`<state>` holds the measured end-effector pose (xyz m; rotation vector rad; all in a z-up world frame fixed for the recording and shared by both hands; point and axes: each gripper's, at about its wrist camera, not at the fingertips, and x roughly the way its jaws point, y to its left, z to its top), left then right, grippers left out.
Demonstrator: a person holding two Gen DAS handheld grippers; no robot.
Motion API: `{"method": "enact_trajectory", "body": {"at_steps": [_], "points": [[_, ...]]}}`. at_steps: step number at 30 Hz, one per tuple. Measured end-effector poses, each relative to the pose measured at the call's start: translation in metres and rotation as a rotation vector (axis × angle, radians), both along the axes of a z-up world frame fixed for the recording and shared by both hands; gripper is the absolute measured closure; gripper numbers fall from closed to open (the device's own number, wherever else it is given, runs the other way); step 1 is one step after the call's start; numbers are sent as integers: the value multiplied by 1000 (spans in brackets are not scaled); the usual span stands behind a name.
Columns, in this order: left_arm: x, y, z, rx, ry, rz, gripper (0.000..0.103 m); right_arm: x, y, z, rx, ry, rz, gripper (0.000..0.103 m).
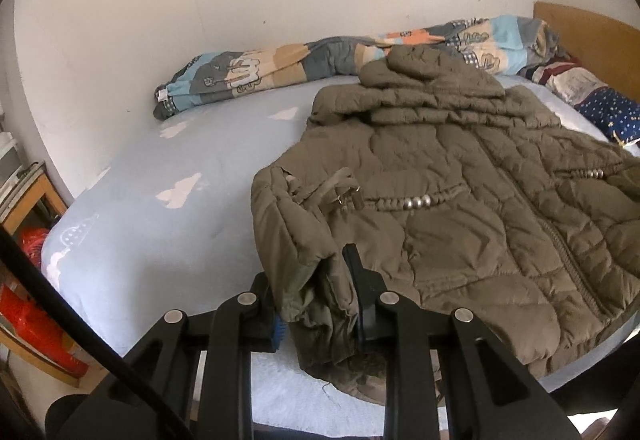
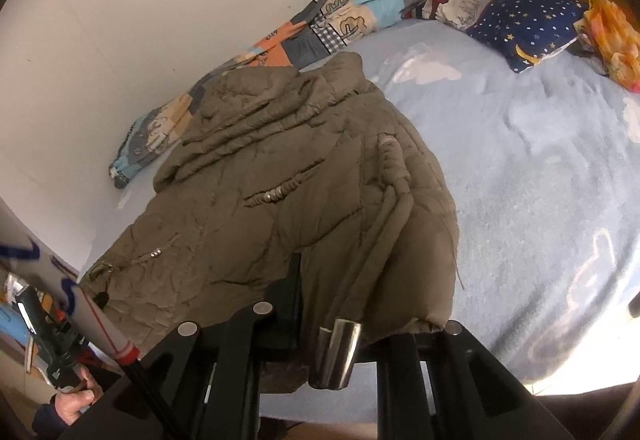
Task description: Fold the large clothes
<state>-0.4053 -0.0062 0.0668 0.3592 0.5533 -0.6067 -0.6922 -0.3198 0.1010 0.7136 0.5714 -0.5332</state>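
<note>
Pale blue bed [image 1: 160,208]: both the left gripper [image 1: 316,304] and right gripper [image 2: 336,320] clench the jacket [image 1: 460,208] hem just ahead, likely to fold it.

Each camera sits on a gripper and looks forward and down along its fingers, close over the near edge of the bed [image 1: 160,200]. The left one sees the brown jacket [image 1: 460,208] from 12 to 3 o'clock. The right one sees the jacket [image 2: 280,180] from 9 to 12. Both share the jacket, bed and patchwork blanket [image 1: 280,64].
</note>
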Motion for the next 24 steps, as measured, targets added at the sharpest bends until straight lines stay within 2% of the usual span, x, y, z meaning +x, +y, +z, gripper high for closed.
{"method": "enact_trajectory", "body": {"at_steps": [7, 11, 16, 19, 24], "points": [[6, 5, 17, -16, 19, -7, 79, -13, 2, 14, 1, -26, 11, 88], [17, 5, 38, -42, 26, -20, 79, -12, -6, 25, 3, -51, 20, 88], [31, -1, 70, -73, 13, -64, 79, -5, -16, 55, -41, -91, 35, 88], [47, -9, 93, -104, 31, -93, 79, 4, -20, 72, -107, -76, 47, 88], [68, -31, 110, -110, 30, -115, 79, 24, -29, 79, -155, -46, 62, 88]]}}
